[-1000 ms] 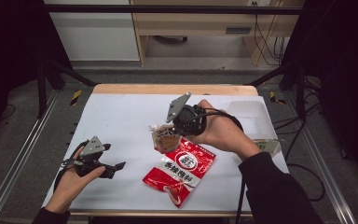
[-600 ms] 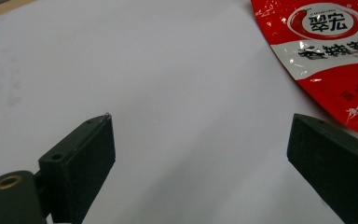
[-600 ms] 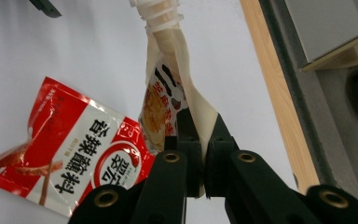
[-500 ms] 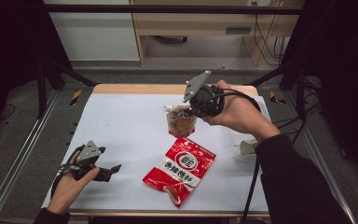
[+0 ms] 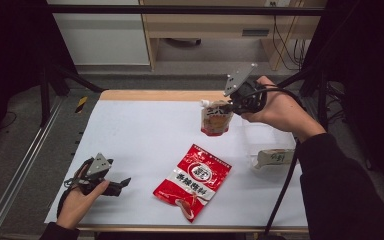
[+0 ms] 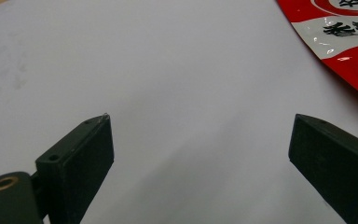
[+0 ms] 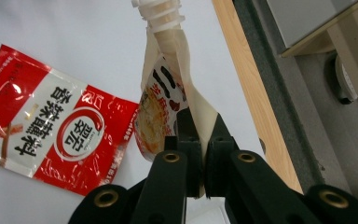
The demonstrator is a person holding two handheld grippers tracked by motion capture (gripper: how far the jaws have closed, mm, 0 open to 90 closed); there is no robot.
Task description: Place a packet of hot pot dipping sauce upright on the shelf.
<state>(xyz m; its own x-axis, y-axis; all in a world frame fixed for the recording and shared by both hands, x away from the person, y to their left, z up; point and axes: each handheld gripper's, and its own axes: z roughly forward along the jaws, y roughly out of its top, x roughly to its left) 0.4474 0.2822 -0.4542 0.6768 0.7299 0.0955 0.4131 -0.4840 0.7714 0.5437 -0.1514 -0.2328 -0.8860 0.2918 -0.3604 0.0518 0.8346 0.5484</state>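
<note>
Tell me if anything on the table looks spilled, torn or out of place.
Nothing looks spilled or torn. The red packet lies flat but askew on the white table, and the right tool holds the spouted pouch aloft by its edge.

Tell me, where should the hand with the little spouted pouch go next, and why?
Probably onward to the clear bin at the table's right, then lower. The right gripper is shut on the spouted pouch, which hangs clear of the table, and another packet already lies in that bin. That is only a guess.
</note>
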